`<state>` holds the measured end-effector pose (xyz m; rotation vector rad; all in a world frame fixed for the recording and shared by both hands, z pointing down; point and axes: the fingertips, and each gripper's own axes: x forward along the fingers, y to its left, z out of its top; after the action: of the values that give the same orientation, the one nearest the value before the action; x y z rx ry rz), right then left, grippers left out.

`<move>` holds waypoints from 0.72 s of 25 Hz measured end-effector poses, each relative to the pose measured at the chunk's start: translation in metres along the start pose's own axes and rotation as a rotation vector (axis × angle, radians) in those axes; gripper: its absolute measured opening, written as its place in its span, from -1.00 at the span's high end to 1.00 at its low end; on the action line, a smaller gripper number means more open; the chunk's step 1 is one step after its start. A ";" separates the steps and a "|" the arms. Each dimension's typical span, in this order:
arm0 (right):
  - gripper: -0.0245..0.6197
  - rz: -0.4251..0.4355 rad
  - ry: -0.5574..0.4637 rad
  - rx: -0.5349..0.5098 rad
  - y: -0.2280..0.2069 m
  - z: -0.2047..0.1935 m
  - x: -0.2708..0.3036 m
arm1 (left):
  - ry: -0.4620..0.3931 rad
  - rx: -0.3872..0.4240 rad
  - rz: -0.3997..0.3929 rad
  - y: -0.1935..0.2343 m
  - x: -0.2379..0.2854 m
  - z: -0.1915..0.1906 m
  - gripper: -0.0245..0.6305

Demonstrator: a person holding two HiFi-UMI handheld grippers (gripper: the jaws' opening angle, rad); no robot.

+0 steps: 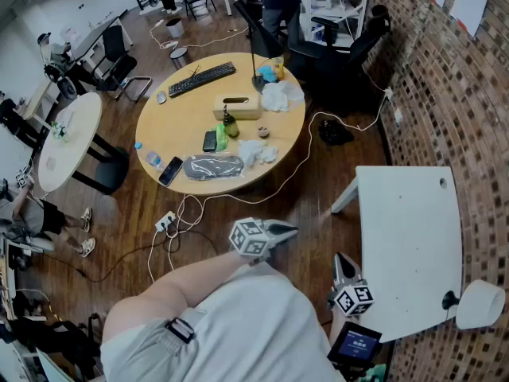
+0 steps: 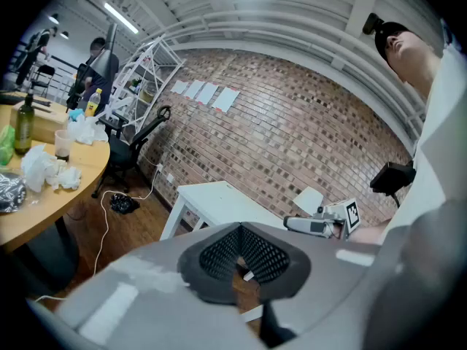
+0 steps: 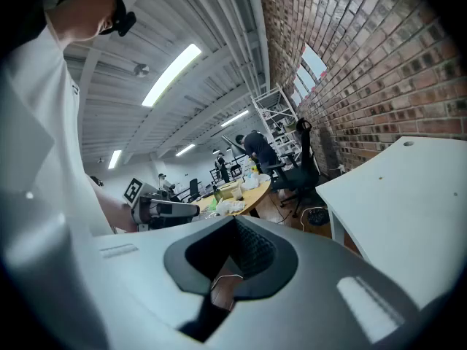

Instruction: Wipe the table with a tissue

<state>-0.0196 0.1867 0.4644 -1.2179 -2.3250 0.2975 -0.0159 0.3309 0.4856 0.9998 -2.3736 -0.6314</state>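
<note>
Tissue supply: tissue box (image 1: 237, 107) and crumpled tissues (image 1: 256, 151) on the round wooden tabletop (image 1: 175, 126), well apart from both tools. They lie off to the left of the left tool (image 1: 288, 230), which is the nearer, and ahead of the right tool (image 1: 340, 259), the box's long axis across its line. Both tools: jaws closed, empty, touching nothing; the bare white tabletop (image 1: 409, 237) is just right of the right tool.
</note>
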 end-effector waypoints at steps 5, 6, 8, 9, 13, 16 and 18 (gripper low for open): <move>0.90 0.007 0.000 0.002 0.016 0.009 0.048 | 0.022 -0.029 -0.018 0.042 -0.023 0.007 0.91; 0.90 0.007 0.000 -0.002 0.015 0.014 0.057 | 0.020 -0.022 -0.020 0.050 -0.024 0.011 0.91; 0.90 0.005 -0.005 -0.014 0.010 0.028 0.079 | 0.016 0.020 -0.018 0.069 -0.024 0.029 0.91; 0.90 0.005 -0.007 -0.020 0.008 0.036 0.089 | 0.015 0.044 -0.011 0.079 -0.023 0.038 0.91; 0.90 0.003 0.013 -0.033 0.008 0.059 0.120 | 0.005 0.065 0.024 0.115 -0.024 0.060 0.91; 0.90 0.015 0.034 -0.052 0.015 0.072 0.149 | -0.003 0.072 0.049 0.144 -0.035 0.076 0.91; 0.90 0.016 0.047 -0.062 0.019 0.078 0.170 | 0.005 0.092 0.058 0.164 -0.046 0.084 0.91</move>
<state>-0.1278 0.3395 0.4453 -1.2598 -2.3005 0.2008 -0.1229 0.4868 0.5033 0.9660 -2.4368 -0.5018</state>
